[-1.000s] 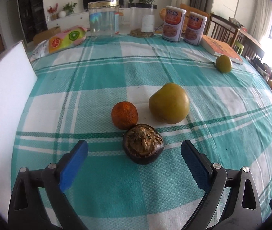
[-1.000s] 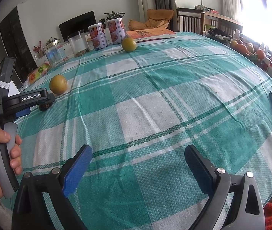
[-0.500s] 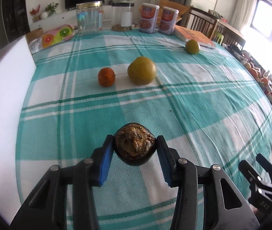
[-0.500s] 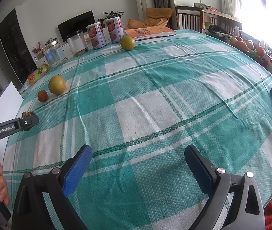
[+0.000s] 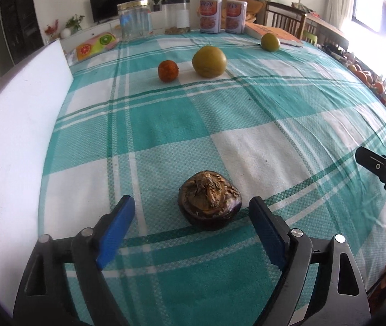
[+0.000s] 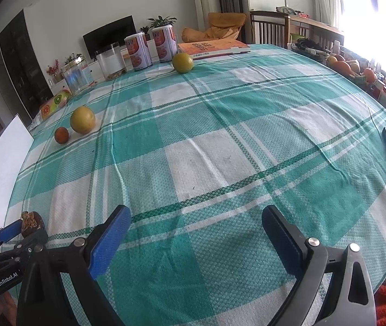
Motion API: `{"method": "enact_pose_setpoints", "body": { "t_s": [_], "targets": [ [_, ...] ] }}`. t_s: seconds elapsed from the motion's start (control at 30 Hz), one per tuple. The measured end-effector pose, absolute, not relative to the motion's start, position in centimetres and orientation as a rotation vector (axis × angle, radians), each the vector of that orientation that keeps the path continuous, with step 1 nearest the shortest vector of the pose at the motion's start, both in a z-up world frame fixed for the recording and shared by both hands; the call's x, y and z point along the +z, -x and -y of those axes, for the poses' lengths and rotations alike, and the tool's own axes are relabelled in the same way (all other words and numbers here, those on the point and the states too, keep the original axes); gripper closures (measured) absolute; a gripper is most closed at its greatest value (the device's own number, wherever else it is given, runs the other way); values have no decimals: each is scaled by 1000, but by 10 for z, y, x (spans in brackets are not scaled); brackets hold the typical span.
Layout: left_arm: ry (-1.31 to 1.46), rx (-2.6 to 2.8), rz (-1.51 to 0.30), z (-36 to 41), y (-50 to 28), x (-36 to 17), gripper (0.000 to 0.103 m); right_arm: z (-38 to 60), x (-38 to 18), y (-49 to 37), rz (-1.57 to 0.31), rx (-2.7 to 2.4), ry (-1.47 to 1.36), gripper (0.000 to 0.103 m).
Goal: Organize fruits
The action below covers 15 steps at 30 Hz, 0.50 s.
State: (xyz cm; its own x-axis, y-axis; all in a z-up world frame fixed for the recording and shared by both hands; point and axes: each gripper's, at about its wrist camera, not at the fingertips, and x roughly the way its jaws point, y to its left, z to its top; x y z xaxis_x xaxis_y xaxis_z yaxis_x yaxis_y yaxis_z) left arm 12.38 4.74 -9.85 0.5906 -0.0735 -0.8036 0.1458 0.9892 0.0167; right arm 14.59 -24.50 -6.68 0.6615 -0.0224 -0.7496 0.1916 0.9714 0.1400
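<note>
Nearest in the left wrist view, the left claw point(image 5: 190, 228) stands wide, its blue pads point(image 5: 115, 231) well clear on either side of a dark purple-brown fruit point(image 5: 209, 200) with a rough tan crown. The fruit sits on the checked teal-and-white cloth of the worktop point(image 5: 247, 149), between the two fingers and touching neither. At the near right edge of that view the dark body of the right claw's tool shows, with part of a hand below it.

The right claw point(image 6: 195, 231) is likewise spread wide and holds nothing; only bare cloth lies between its pads. In its view the left claw sits at the near left corner with the dark fruit between its tips.

A white board point(image 5: 16, 125) stands along the left edge of the worktop. Farther back, left of centre, a small orange fruit point(image 5: 168, 70) lies just beside a larger yellow-green fruit point(image 5: 209, 61), the orange one to the left. Farther still and to the right, a smaller green fruit point(image 5: 270, 42) rests next to an orange book point(image 5: 277, 33). Along the far edge stand two printed cans point(image 5: 222, 15), a clear container point(image 5: 178, 16), a glass jar point(image 5: 135, 19) and, at the far left, a fruit-patterned packet point(image 5: 95, 44).
</note>
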Motion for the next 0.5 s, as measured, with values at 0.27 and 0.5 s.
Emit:
{"method": "enact_pose_setpoints", "body": {
  "t_s": [0.27, 0.5],
  "targets": [
    [-69, -131, -925, -50, -125, -101, 9, 223, -62, -179, -891, 131, -245, 6],
    [-67, -132, -926, -50, -125, -101, 8, 140, -39, -287, -938, 357, 2, 6]
  ]
}}
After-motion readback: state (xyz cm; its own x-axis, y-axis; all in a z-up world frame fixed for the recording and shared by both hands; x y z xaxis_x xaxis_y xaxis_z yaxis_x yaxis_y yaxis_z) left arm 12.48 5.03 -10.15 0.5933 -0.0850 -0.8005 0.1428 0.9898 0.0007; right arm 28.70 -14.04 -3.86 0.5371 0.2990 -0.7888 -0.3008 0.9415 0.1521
